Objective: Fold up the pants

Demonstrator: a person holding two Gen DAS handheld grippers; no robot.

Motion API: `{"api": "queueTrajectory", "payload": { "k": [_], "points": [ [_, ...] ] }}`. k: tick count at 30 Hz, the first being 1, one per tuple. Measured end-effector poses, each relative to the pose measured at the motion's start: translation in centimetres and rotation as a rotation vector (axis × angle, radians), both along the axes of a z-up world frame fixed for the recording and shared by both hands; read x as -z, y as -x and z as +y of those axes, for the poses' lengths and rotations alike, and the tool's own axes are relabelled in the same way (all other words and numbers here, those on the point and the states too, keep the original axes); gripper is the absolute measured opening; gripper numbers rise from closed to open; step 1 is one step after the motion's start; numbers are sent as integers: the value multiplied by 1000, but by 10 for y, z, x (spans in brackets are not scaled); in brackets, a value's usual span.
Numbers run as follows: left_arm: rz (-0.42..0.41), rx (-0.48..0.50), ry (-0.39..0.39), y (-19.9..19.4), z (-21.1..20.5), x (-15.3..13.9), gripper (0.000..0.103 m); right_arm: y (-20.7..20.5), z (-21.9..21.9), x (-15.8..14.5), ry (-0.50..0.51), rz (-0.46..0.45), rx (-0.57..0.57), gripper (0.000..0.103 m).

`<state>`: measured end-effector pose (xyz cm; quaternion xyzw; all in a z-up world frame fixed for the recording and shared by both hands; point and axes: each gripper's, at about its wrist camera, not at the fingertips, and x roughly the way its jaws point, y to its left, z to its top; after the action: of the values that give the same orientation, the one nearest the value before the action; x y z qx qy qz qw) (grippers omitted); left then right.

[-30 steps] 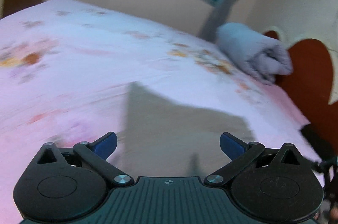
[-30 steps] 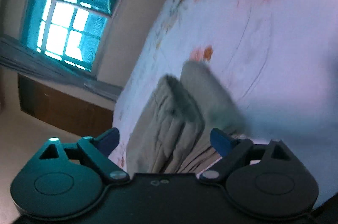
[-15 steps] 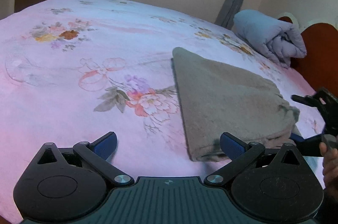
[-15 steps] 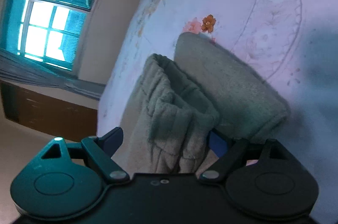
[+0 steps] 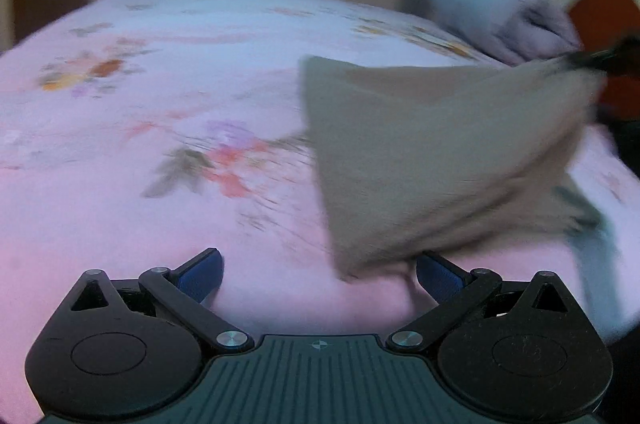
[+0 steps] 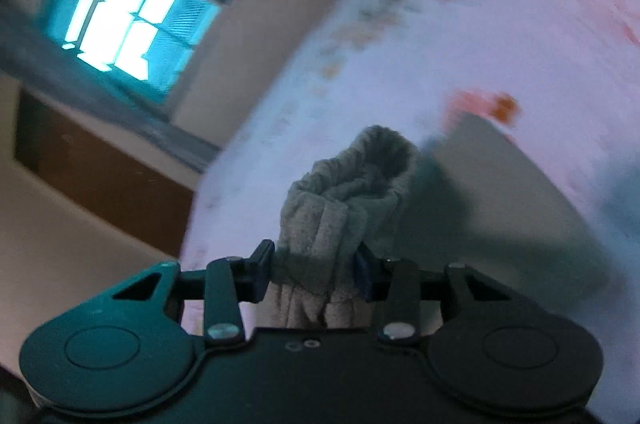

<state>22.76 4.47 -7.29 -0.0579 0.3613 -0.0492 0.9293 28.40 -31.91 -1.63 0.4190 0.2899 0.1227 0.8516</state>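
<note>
A pink floral bed (image 5: pixel 120 184) carried the tan pants (image 5: pixel 420 152), their right end lifted. The right claw (image 6: pixel 316 270), jaws just closed, pinched that bunched end. The left claw (image 5: pixel 318 274) gaped empty at the near corner.

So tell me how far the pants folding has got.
Done: the grey fleece pants already lie doubled into a thick pad on the pink floral bedsheet. In hand: the right claw, its jaws just closing, has pinched the bunched end and lifts it. The left claw is open, holding nothing. Left: bring that end across and flatten it.
</note>
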Motion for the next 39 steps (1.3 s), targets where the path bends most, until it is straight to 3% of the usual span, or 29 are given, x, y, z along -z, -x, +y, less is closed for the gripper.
{"api": "queueTrajectory", "payload": {
  "k": [3,6,8,11,12,13,16,19,22,24,26,29,31,33,39],
  "points": [
    [3,-32,6,-1,4,2,103,9,-4,-23,-15,-78,-10,32],
    [-1,-25,-13,2,1,2,103,22,-21,-21,4,-108,23,32],
    [1,-30,-10,1,2,2,103,27,-37,10,9,-54,65,32],
    [9,-22,-18,1,-1,3,103,23,-64,90,-54,192,136,30],
    [11,-20,-20,0,-1,3,103,29,-71,105,-127,164,142,29],
    [11,-20,-18,0,0,3,103,31,-74,108,-174,155,153,30],
    [16,-25,-19,-2,2,5,103,28,-67,90,-110,129,129,31],
    [9,-23,-20,-1,1,5,103,33,-68,75,-122,63,129,31],
    [17,-16,-41,-3,-1,5,103,25,-71,95,-75,165,138,30],
    [24,-8,-59,-1,-1,4,103,27,-83,113,-185,184,154,31],
    [37,-41,-69,3,7,2,103,26,-88,109,-211,189,116,36],
    [40,-94,9,10,30,-4,103,43,-103,91,-162,122,136,52],
    [24,-131,77,14,46,-8,103,55,-122,77,-132,41,155,72],
    [0,-136,129,12,54,-9,103,60,-138,71,-139,2,146,78],
    [-9,-39,290,-41,35,-9,103,26,-149,77,-76,39,43,79]
  ]
}}
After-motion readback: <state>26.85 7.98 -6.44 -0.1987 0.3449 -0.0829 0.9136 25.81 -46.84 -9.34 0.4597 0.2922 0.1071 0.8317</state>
